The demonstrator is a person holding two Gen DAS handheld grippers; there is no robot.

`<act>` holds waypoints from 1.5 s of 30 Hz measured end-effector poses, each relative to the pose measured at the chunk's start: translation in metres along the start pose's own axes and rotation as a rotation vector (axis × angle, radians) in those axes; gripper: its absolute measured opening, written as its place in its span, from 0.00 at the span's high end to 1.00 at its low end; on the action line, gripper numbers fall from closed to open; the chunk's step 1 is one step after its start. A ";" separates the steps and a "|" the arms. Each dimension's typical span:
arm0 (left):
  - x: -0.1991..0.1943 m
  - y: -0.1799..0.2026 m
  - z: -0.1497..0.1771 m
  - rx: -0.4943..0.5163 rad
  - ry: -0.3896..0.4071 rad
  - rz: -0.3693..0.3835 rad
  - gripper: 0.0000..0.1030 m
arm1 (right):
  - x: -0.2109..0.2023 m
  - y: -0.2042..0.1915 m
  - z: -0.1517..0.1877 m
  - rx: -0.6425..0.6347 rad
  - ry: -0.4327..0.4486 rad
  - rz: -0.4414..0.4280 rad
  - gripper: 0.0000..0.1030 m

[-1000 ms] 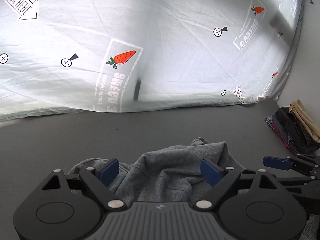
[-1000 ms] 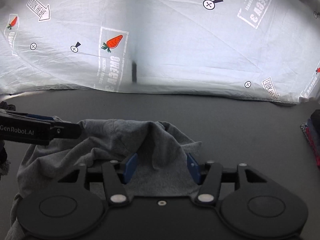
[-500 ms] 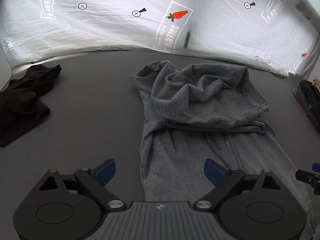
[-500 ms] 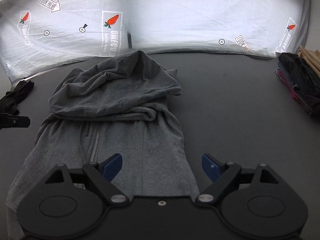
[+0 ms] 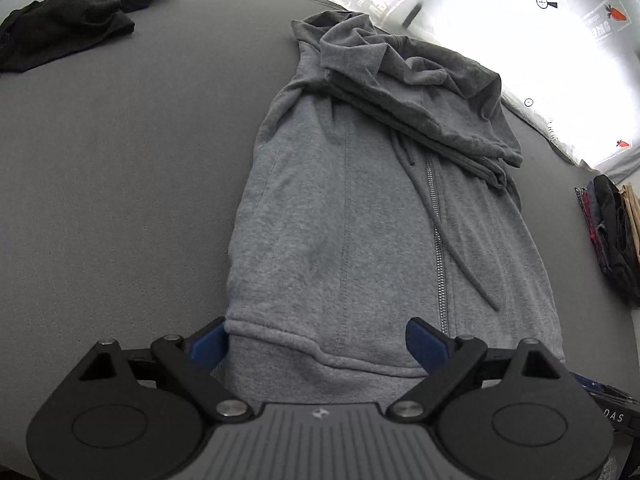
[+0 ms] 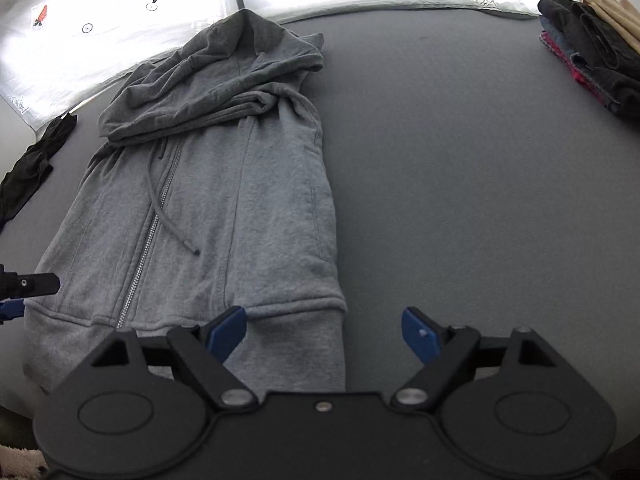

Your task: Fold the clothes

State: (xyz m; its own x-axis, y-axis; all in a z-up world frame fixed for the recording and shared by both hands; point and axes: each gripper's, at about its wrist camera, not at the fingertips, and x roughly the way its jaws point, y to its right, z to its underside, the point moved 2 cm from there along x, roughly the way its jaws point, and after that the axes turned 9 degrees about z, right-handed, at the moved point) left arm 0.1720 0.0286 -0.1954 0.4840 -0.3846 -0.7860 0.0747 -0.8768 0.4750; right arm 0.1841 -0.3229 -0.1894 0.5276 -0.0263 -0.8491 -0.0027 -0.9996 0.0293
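A grey zip hoodie [image 5: 340,220] lies flat on the dark grey table [image 5: 120,160], its hood folded down over the chest and the zipper running toward me. My left gripper [image 5: 316,344] hovers open at the near left corner of the hem, with the waistband between its blue pads but not pinched. In the right wrist view the hoodie [image 6: 224,208] fills the left half. My right gripper [image 6: 324,332] stands wide open over the near right hem corner, its left pad above the cloth and its right pad over bare table [image 6: 460,180]. The left gripper's tip [image 6: 28,286] shows at that view's left edge.
A crumpled black garment [image 5: 68,20] lies at the far left, also visible as the black garment [image 6: 28,168]. A stack of folded clothes [image 6: 592,48] sits at the far right. A white printed sheet [image 5: 520,20] hangs behind the table.
Both grippers have pulled back from the hood end to the hem. The hood, held up a second ago, now lies folded over the chest. The right jaws have opened wider.
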 end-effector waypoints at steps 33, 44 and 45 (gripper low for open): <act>-0.034 -0.015 0.018 -0.177 0.011 0.181 0.88 | -0.026 -0.008 -0.007 -0.092 -0.038 -0.185 0.92; -0.082 0.040 -0.051 -0.131 0.235 0.304 0.88 | -0.078 0.021 -0.073 0.213 0.148 -0.352 0.92; -0.083 0.043 -0.057 -0.126 0.247 0.307 0.88 | -0.079 0.023 -0.078 0.239 0.165 -0.361 0.92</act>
State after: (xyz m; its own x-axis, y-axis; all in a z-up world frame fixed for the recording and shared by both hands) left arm 0.1846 0.0389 -0.0875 0.6943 -0.5280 -0.4890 -0.0070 -0.6844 0.7290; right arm 0.2088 -0.3428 -0.0806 0.6587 0.3072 -0.6869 0.0203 -0.9198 -0.3918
